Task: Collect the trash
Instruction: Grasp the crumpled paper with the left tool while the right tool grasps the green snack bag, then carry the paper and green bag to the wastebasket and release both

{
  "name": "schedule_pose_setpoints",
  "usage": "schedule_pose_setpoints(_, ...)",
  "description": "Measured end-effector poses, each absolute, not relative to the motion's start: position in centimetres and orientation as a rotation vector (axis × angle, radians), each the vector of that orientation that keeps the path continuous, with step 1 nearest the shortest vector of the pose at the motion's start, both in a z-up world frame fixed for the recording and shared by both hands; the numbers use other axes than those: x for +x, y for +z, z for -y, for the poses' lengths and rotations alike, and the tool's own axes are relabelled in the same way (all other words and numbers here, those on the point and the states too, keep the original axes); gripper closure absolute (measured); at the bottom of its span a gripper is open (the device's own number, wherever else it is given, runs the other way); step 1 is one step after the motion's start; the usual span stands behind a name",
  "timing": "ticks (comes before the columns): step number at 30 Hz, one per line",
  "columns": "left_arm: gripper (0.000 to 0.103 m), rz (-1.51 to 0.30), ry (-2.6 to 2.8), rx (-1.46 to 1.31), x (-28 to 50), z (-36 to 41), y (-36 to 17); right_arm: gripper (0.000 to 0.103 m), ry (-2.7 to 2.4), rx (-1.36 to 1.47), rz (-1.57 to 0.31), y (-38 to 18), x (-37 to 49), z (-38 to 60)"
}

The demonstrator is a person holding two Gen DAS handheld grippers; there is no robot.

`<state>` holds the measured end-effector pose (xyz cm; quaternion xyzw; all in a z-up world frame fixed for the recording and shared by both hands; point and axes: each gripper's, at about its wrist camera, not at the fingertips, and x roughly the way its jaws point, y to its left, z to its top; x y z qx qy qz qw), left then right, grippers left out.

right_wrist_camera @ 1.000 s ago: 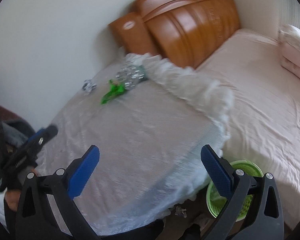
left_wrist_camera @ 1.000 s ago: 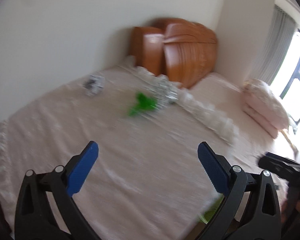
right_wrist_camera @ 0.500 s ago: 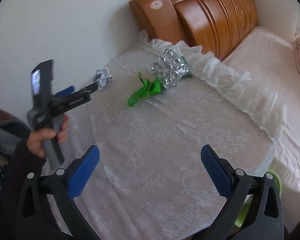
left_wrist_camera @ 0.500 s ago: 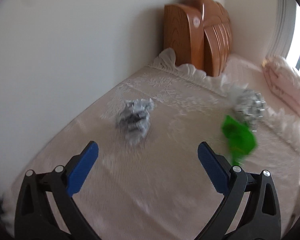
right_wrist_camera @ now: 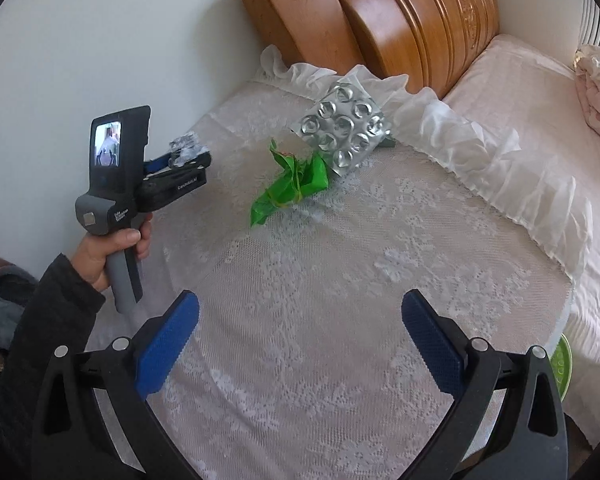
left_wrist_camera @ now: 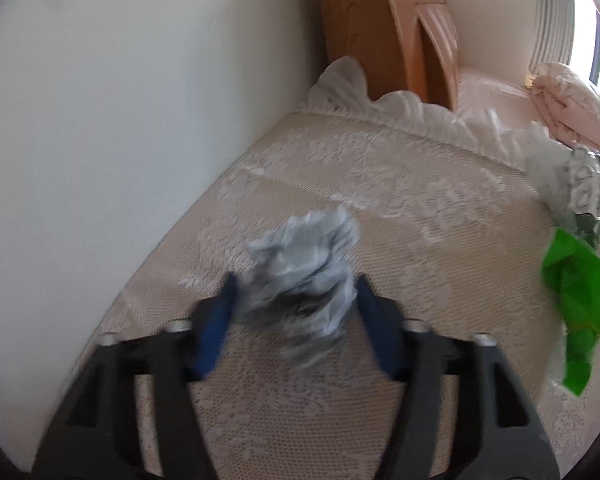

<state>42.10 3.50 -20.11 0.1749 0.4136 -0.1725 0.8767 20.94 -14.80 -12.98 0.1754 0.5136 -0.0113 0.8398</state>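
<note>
Grey crumpled wrapper [left_wrist_camera: 300, 256]; bright green wrapper [right_wrist_camera: 290, 188] beside the silver blister pack [right_wrist_camera: 346, 126]; white floral lace cover [right_wrist_camera: 340, 280]; blue-padded black tongs [right_wrist_camera: 300, 340]; orange-brown headboard [right_wrist_camera: 400, 16].

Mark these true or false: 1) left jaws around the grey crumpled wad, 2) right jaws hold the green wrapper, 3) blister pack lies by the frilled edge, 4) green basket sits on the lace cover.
1) True: the left gripper has just been closing, its jaws around the grey wad.
2) False: the right gripper is open and holds nothing; the green wrapper lies ahead.
3) True: blister pack.
4) False: the green basket is below the bed edge.
</note>
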Motion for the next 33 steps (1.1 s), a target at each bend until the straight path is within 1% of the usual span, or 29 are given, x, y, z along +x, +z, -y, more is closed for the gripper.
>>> schedule_pose_setpoints(1,0.054,-0.869,-0.361,0.342,42.2,-3.8,-20.1,0.002,-0.025,0.377,-1.084,-13.1,21.4,14.8)
schedule_pose_setpoints(3,0.059,-0.875,-0.355,0.291,42.2,-4.6,-19.6,0.002,-0.022,0.403,-1.081,-13.7,22.8,14.8)
schedule_pose_setpoints(5,0.060,-0.877,-0.347,0.282,41.8,-4.9,-19.0,0.002,-0.031,0.431,-1.076,-14.7,24.6,15.0)
schedule_pose_setpoints(11,0.060,-0.823,-0.312,0.223,37.7,-6.6,-15.3,0.003,-0.086,0.404,-1.068,-17.2,29.0,14.9)
schedule_pose_setpoints(12,0.060,-0.815,-0.306,0.217,37.0,-6.8,-14.8,0.006,-0.101,0.409,-1.077,-17.7,29.6,15.0)
schedule_pose_setpoints(13,0.060,-0.805,-0.297,0.204,35.9,-7.1,-14.0,0.013,-0.112,0.422,-1.083,-18.3,29.9,15.2)
schedule_pose_setpoints(14,0.060,-0.798,-0.292,0.189,34.9,-7.4,-13.4,0.016,-0.127,0.435,-1.092,-18.8,30.2,15.4)
schedule_pose_setpoints(15,0.060,-0.794,-0.290,0.175,34.1,-7.6,-12.9,0.017,-0.135,0.447,-1.096,-19.1,30.3,15.6)
schedule_pose_setpoints(17,0.060,-0.793,-0.291,0.145,32.8,-8.0,-12.3,0.023,-0.130,0.484,-1.087,-19.5,30.3,15.8)
schedule_pose_setpoints(19,0.060,-0.787,-0.293,0.106,31.4,-8.3,-11.7,0.026,-0.133,0.476,-1.077,-19.5,30.3,15.7)
schedule_pose_setpoints(20,0.060,-0.784,-0.290,0.104,30.9,-8.2,-11.5,0.030,-0.127,0.455,-1.073,-19.3,30.5,15.5)
schedule_pose_setpoints(21,0.060,-0.783,-0.284,0.113,30.4,-8.0,-11.4,0.032,-0.123,0.443,-1.072,-19.2,30.6,15.3)
schedule_pose_setpoints(23,0.060,-0.777,-0.275,0.139,29.7,-7.5,-11.3,0.042,-0.109,0.434,-1.073,-19.1,30.9,14.9)
schedule_pose_setpoints(24,0.060,-0.776,-0.277,0.148,29.4,-7.3,-11.3,0.045,-0.096,0.439,-1.072,-19.0,30.9,14.8)
schedule_pose_setpoints(27,0.060,-0.790,-0.285,0.143,28.7,-7.0,-11.3,0.049,-0.084,0.443,-1.070,-18.7,30.5,14.6)
schedule_pose_setpoints(28,0.060,-0.796,-0.285,0.139,28.7,-7.0,-11.3,0.053,-0.074,0.452,-1.065,-18.5,30.2,14.6)
schedule_pose_setpoints(29,0.060,-0.801,-0.282,0.135,28.4,-6.9,-11.2,0.068,-0.059,0.463,-1.064,-18.3,29.9,14.7)
schedule_pose_setpoints(33,0.060,-0.801,-0.265,0.120,26.7,-6.9,-10.7,0.068,0.003,0.492,-1.054,-17.3,28.2,14.5)
